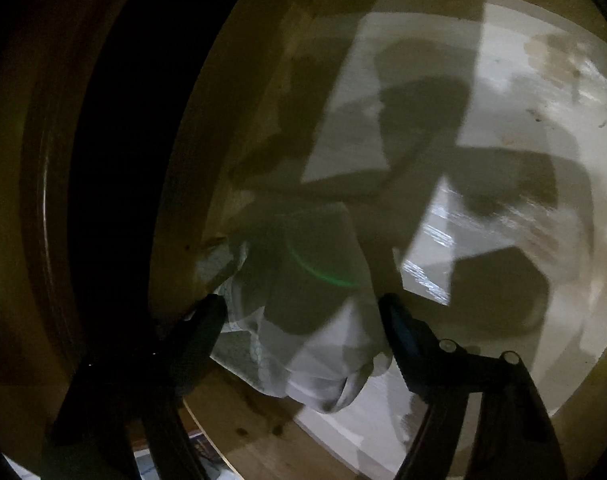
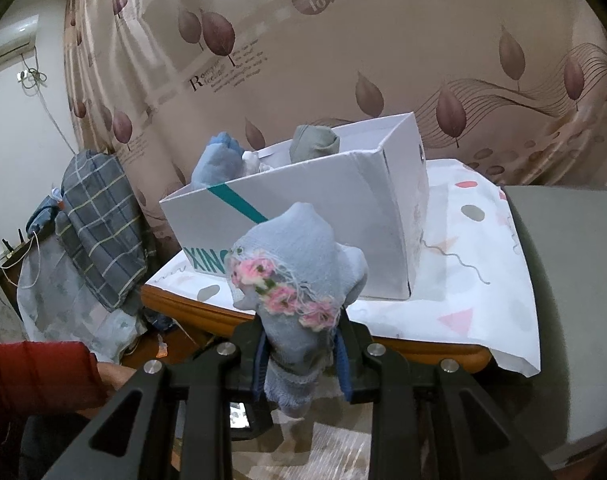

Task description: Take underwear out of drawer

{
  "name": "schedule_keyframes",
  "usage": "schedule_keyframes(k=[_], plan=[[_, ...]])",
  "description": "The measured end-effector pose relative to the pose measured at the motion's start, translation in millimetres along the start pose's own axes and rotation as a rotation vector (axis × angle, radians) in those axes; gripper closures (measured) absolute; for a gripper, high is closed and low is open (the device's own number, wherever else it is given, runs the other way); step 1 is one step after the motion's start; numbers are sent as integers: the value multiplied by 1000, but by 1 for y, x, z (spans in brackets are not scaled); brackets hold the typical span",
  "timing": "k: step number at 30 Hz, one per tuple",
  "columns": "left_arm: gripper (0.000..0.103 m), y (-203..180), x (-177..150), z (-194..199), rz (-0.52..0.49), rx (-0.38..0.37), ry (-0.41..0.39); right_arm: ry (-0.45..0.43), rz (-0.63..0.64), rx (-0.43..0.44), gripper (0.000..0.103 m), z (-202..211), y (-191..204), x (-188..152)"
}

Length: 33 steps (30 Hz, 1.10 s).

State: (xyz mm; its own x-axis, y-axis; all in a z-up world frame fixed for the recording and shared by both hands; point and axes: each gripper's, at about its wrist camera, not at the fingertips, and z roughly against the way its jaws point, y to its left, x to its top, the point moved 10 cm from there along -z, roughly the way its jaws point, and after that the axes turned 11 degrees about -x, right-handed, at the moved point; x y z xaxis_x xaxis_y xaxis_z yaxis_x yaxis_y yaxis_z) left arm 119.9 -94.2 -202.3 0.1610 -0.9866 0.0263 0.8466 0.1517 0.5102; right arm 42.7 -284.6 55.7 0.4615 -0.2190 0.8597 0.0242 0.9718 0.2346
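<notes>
In the left wrist view my left gripper [image 1: 303,320] is open inside the dim wooden drawer [image 1: 183,208]. Its fingers stand either side of a pale, bunched piece of underwear [image 1: 323,340] that lies in the drawer's near left corner against the side wall. In the right wrist view my right gripper [image 2: 301,344] is shut on a rolled light-blue piece of underwear [image 2: 299,280] with pink flower trim, held upright in front of a white cardboard box [image 2: 323,216]. The box holds a blue roll [image 2: 219,164] and a grey roll [image 2: 315,142].
The box stands on a table under a white patterned cloth [image 2: 475,280] with a wooden edge. A grey cabinet [image 2: 575,280] is at the right. A checked cloth [image 2: 99,232] hangs at the left. A red-sleeved arm [image 2: 39,376] shows lower left. The drawer floor [image 1: 503,160] is pale.
</notes>
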Motion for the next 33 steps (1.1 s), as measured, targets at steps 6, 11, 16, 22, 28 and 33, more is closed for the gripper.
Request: schedule_keyframes(k=[6, 11, 16, 22, 28, 33], plan=[[21, 2, 4, 1, 1, -5, 3, -5, -3, -4, 75, 3, -2, 1], [59, 0, 3, 4, 64, -129, 17, -2, -7, 1, 75, 1, -3, 1], [82, -9, 4, 1, -21, -33, 62, -4, -8, 7, 75, 1, -4, 1], [86, 0, 8, 25, 71, -135, 28, -3, -28, 1, 75, -1, -10, 1], [86, 6, 11, 61, 147, -265, -41, -11, -54, -15, 75, 1, -19, 1], [86, 11, 8, 81, 266, -325, -85, -11, -70, -31, 75, 2, -26, 0]])
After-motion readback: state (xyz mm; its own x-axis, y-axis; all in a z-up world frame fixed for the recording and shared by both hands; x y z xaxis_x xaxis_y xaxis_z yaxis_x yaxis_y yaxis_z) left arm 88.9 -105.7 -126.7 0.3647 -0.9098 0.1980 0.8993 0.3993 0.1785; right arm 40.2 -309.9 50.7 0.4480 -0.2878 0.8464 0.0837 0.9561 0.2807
